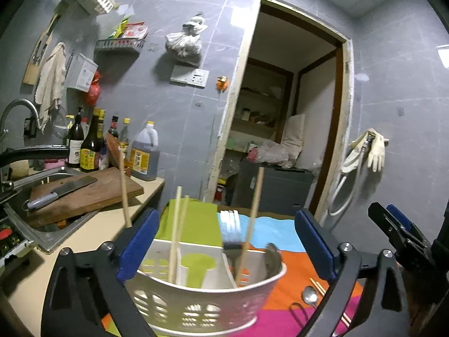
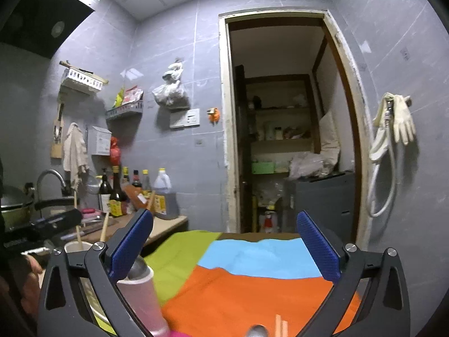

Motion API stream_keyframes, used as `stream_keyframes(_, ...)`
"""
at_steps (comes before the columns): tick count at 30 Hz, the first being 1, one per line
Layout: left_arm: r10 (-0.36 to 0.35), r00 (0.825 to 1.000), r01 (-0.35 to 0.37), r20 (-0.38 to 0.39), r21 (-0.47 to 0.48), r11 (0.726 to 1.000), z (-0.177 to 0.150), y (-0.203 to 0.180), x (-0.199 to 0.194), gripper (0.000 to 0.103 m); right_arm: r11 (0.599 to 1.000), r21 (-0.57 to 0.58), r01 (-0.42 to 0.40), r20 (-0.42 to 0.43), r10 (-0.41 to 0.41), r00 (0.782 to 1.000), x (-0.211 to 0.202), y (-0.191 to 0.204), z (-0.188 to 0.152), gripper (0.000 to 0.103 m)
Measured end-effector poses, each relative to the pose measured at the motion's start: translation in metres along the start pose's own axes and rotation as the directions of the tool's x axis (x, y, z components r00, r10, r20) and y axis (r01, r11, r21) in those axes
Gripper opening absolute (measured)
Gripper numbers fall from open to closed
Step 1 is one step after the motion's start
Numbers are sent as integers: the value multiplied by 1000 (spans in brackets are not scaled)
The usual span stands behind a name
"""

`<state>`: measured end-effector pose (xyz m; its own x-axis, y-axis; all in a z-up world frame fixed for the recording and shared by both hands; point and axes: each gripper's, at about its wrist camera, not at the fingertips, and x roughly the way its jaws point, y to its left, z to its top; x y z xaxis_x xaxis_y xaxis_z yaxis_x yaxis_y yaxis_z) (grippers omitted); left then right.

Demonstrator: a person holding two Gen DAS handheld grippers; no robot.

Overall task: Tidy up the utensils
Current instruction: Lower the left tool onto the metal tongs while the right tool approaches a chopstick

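Left wrist view: the basket [image 1: 207, 295] sits between the wide-open left gripper [image 1: 224, 241].
The right gripper [image 2: 224, 250], also wide open, should probably pinch the spoon [image 1: 309, 295] beside the basket squarely.

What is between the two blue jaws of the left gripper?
In the left wrist view, the white utensil basket sits between the open jaws of the left gripper. It holds chopsticks and a spoon.

Your spoon [image 2: 258, 331] blurring at the frame's bottom edge, chopsticks [image 2: 281, 326] being cropped there, caddy's [image 1: 202, 306] brush [image 1: 231, 229] smearing.
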<state>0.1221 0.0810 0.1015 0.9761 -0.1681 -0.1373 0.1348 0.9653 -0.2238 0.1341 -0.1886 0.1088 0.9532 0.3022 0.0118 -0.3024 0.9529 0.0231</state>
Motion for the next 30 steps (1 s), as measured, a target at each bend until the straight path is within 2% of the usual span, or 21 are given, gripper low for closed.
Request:
stream_keyframes(4, -28, 999, 28, -18, 29, 999, -8, -21, -3, 100, 1000, -18, 18, -25, -19, 1000, -12, -16, -2, 103)
stream_keyframes(10, -67, 992, 73, -103, 57, 996, -29, -48, 4, 100, 998, -51, 45, -84, -49, 995, -21, -37, -12, 103)
stream_keyframes(15, -84, 976, 100, -199, 72, 992, -53, -70, 15, 100, 994, -84, 63, -150, -75, 986, -23, -51, -26, 103)
stream_keyframes(21, -67, 958, 100, -280, 107, 989, -75, -91, 25, 100, 992, -95, 78, -218, -97, 971, -23, -66, -44, 103)
stream_keyframes(26, -56, 928, 102, -369, 107, 989, -92, -101, 38, 100, 995, -77, 67, -315, -88, 945, -13, -80, -57, 103)
stream_keyframes(29, -45, 898, 106, -438, 116, 988, -100, -107, 48, 100, 998, -51, 35, -404, -53, 913, -1, -88, -66, 103)
stream_keyframes(30, -44, 882, 113, -470, 119, 986, -104, -110, 53, 100, 999, -38, 30, -436, -43, 899, 4, -91, -69, 103)
